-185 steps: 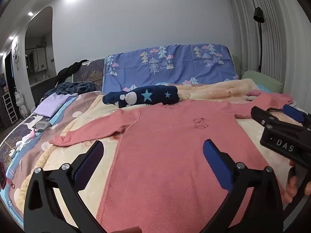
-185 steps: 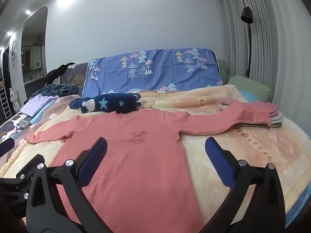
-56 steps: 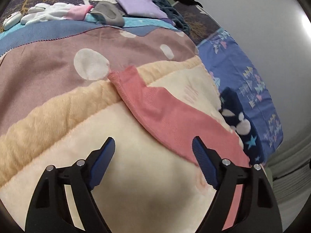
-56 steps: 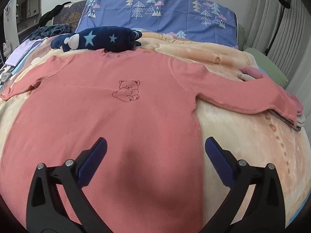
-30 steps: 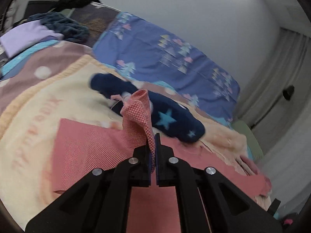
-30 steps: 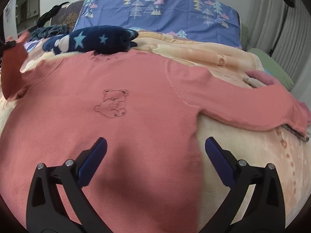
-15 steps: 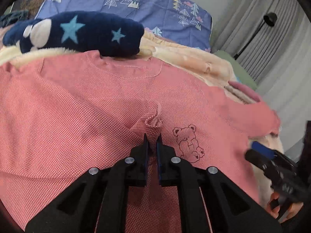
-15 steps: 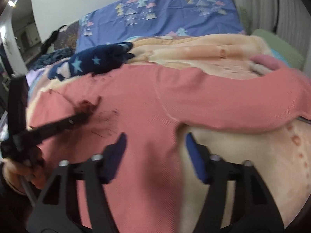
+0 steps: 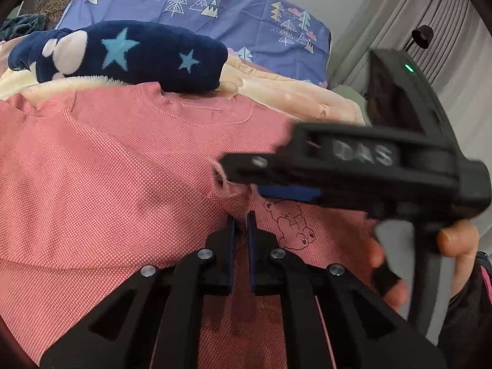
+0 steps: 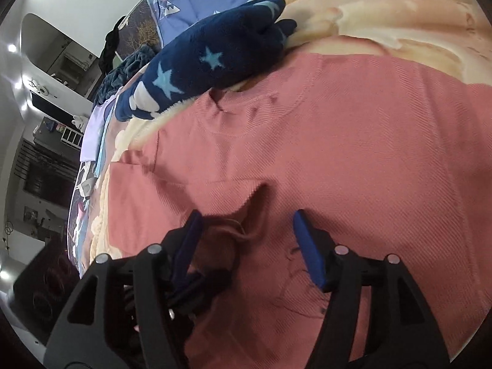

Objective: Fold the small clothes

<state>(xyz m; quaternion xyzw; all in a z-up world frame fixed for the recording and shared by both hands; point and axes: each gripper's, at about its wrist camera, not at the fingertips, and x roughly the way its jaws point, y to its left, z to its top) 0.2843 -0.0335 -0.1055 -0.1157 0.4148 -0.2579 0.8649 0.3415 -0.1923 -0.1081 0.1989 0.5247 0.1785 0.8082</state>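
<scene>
A pink long-sleeved shirt (image 9: 107, 190) with a bear print (image 9: 292, 224) lies flat on the bed, its left sleeve folded across the chest. My left gripper (image 9: 240, 224) is shut on the sleeve cuff (image 9: 229, 196), just left of the bear. My right gripper (image 9: 243, 178) reaches in from the right, level with that cuff. In the right wrist view its jaws (image 10: 246, 240) are opening, with the cuff (image 10: 227, 233) loose between them and the pads not pressing on it. The shirt (image 10: 353, 153) fills that view.
A navy star-patterned plush (image 9: 123, 52) lies at the shirt's collar on the cream blanket (image 9: 292, 92). A blue tree-print cover (image 9: 230, 9) stands behind. A hand (image 9: 455, 240) holds the right gripper's handle. Curtains and a floor lamp (image 9: 421, 35) are at the right.
The left gripper carried the sleeve across onto the chest, then held still. The right gripper swung in from the right to the cuff, narrowing and then widening its jaws.
</scene>
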